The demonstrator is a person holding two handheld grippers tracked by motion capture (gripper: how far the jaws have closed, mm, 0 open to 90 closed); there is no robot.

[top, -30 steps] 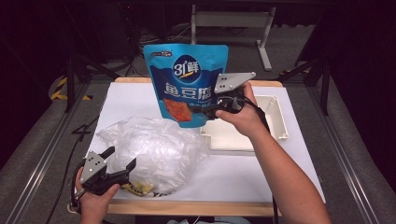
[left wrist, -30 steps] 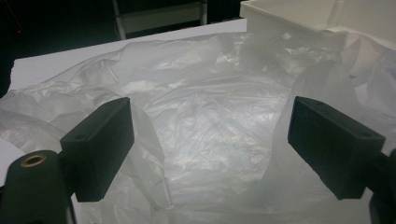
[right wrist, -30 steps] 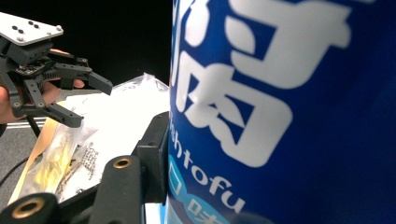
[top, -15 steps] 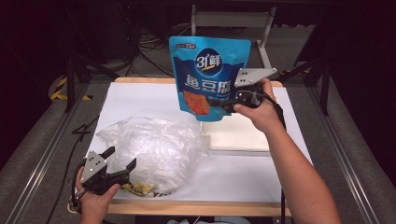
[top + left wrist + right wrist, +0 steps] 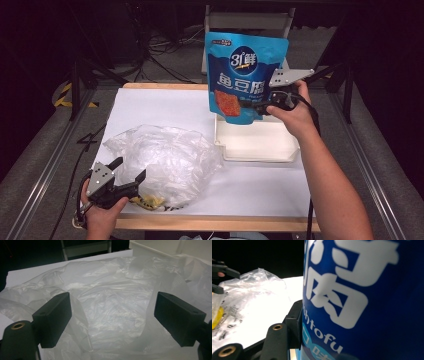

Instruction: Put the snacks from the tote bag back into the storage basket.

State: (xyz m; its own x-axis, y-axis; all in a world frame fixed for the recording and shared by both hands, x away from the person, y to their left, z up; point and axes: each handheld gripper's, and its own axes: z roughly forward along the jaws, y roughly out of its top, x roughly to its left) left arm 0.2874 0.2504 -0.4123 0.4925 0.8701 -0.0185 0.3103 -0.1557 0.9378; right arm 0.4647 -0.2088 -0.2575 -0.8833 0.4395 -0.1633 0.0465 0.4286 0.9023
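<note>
My right gripper [image 5: 267, 102] pinches a glossy blue snack pouch [image 5: 245, 75] by its lower right edge, holding it upright in the upper middle of the high view, above a white tray [image 5: 260, 145]. It bears large white Chinese characters, "31" and a red food picture; my right gripper view shows "tofu". My left gripper [image 5: 131, 175], jaws spread, sits lower left against a crumpled clear plastic bag [image 5: 165, 160].

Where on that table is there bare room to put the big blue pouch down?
The white tray, right under the blue pouch held in the right gripper, looks bare. So does the white tabletop behind the crumpled plastic bag, and the front strip between bag and right forearm. The front left is crowded by the bag and the left gripper.
</note>
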